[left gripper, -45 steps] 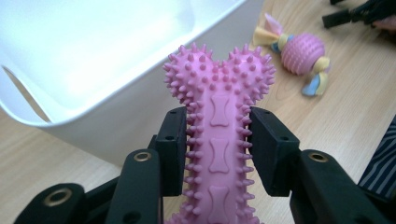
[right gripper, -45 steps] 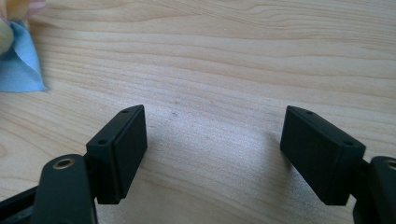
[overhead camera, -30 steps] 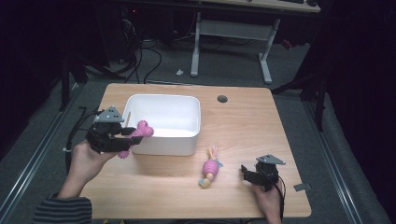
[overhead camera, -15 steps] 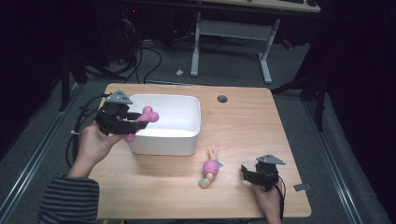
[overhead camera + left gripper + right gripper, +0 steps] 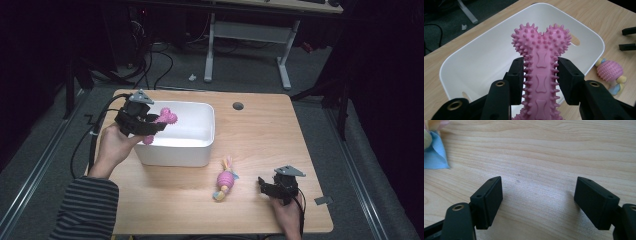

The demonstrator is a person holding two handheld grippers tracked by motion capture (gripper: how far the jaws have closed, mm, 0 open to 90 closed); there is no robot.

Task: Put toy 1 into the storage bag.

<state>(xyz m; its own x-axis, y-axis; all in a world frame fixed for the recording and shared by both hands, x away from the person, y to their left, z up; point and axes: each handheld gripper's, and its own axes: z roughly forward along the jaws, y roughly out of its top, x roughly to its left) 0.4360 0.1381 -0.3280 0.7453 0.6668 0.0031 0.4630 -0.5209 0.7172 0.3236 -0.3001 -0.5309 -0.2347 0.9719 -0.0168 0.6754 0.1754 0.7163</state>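
pink bone toy held over the white tub

your left gripper point(image 5: 156, 125) has its two black pads squeezed tight on the pink spiky bone toy point(image 5: 541, 62). the pads press on the thin middle part of the bone, one on each side. the knobby end of the bone sticks out past the pads and hangs above the inside of the white tub point(image 5: 202, 150). the bone is up in the air and does not touch the tub. the tub sits on the left half of the wooden table point(image 5: 260, 125), and your left hand point(image 5: 114, 145) is just beside its left wall.

your right gripper point(image 5: 265, 186) is near the near right corner of the table, resting low on the wood. its pads point(image 5: 489, 200) stand wide apart with bare wood between them, so it holds nothing.

a small pink ball toy with blue and yellow ends point(image 5: 226, 180) lies flat on the table. it is just near the tub's near right corner and to the left of your right gripper, not touching either one.
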